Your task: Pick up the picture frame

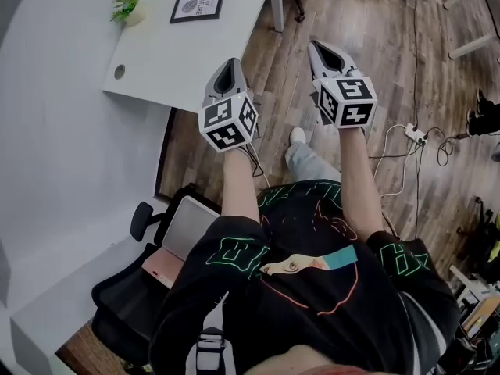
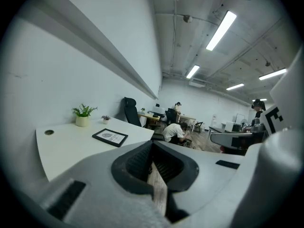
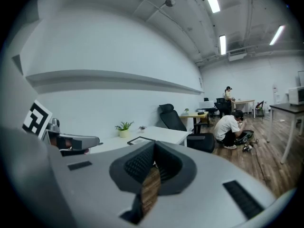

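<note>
The black picture frame (image 1: pixel 198 5) lies flat on the white desk (image 1: pixel 164 61) at the upper left, next to a small potted plant (image 1: pixel 127 6). Both grippers hang over the wooden floor, short of the desk. My left gripper (image 1: pixel 227 69) is shut and holds nothing, with its tip just off the desk's near edge. My right gripper (image 1: pixel 324 51) is shut and holds nothing too, further right. From the left gripper (image 2: pixel 154 164) the frame (image 2: pixel 110 137) lies ahead to the left. Past the right gripper (image 3: pixel 153 167) the frame (image 3: pixel 140 140) shows just above the jaws.
A round cable hole (image 1: pixel 119 71) is in the desk's near corner. A black office chair (image 1: pixel 129 287) stands behind me at the lower left. A power strip and cables (image 1: pixel 414 135) lie on the floor at right. A person (image 2: pixel 173 131) crouches beyond the desk, by another black chair (image 2: pixel 130 110).
</note>
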### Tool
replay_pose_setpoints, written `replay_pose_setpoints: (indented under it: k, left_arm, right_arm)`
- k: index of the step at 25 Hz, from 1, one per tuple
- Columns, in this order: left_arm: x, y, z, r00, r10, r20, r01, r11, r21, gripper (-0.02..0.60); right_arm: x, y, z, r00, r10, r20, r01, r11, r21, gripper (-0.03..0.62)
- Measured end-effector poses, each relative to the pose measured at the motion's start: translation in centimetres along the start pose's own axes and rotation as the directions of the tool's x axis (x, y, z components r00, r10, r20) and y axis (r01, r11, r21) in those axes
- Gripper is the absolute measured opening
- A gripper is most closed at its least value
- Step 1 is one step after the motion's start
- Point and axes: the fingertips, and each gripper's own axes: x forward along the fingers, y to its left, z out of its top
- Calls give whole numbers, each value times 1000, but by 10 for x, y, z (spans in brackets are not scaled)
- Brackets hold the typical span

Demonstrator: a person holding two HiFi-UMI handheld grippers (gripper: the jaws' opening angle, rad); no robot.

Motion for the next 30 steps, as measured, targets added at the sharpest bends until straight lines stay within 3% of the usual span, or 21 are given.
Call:
replay_pose_setpoints:
  k: [5,17,22,30]
  left_arm:
    - [46,-1,-4,999,36,-40,-35,999,28,2]
    - [126,-6,14,997,34,-73,-28,996,84,2]
    - [128,10,22,996,74,-56,-70,995,69,2]
    - [112,59,42,984,176,8,-176,984,-4,2]
  right_arm:
    - [40,-32,-8,999,2,-34,-3,1000,-7,5]
    - [112,-88,6,1000,18,-7,-18,996,85,5]
    - [140,-77,19,997,78,3,-78,994,72,5]
    - [175,-19,40,976,216,2,-216,976,-2,5]
